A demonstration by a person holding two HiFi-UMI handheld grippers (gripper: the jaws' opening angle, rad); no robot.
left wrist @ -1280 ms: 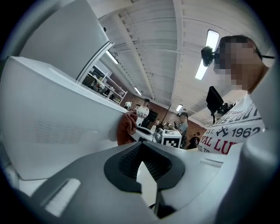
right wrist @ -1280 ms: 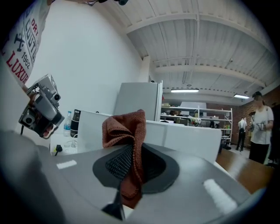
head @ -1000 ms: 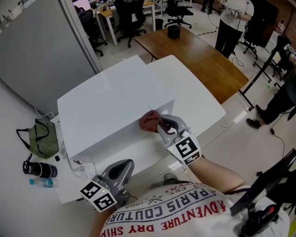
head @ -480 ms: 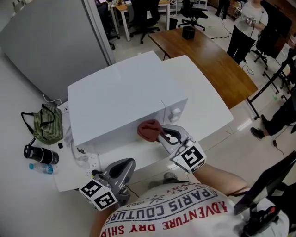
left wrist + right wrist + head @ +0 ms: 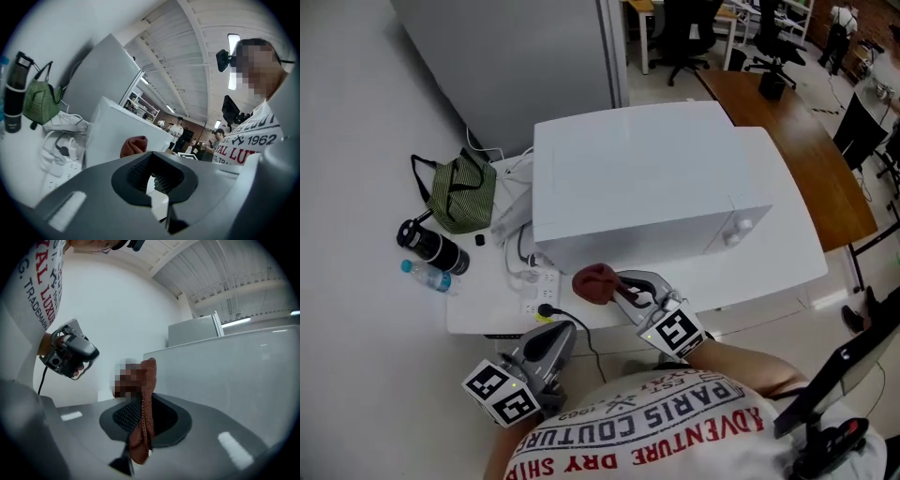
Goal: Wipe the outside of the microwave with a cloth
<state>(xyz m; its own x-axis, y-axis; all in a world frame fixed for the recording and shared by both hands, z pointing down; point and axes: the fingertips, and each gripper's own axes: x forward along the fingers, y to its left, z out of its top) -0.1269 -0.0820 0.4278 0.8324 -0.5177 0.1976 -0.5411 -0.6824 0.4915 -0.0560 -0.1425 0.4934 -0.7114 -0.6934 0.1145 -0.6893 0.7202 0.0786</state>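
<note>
While a person in a printed white T-shirt (image 5: 647,427) leans over a white table (image 5: 483,305), the right gripper (image 5: 617,284) is clamped on a reddish-brown cloth (image 5: 593,282) and holds it low in front of a white microwave (image 5: 647,178), near the left end of the front face. Whether cloth and microwave touch cannot be told from the head view. From the right gripper view, the cloth (image 5: 146,394) stands upright between the closed jaws of the right gripper (image 5: 136,446) as a folded, coarsely knitted strip, its top bunched and its lower end hanging below the jaw tips, with the pale, glossy wall of the microwave (image 5: 234,376) close on the right.

The microwave is a plain box with a smooth, unmarked top, a thin seam (image 5: 730,200) near its right end and a round knob (image 5: 737,228) low on the front right.

Lower down and nearer the person's body, the left gripper (image 5: 555,336) is off the table's front edge, well apart from the microwave. Its own view shows the jaws of the left gripper (image 5: 157,206) drawn together with nothing between them, the cloth (image 5: 133,145) and microwave (image 5: 112,136) beyond.

At the table's left end lie a green striped bag (image 5: 461,192), a black flask (image 5: 431,246), a small water bottle (image 5: 427,276) and a white power strip (image 5: 534,281) with cables.
</note>
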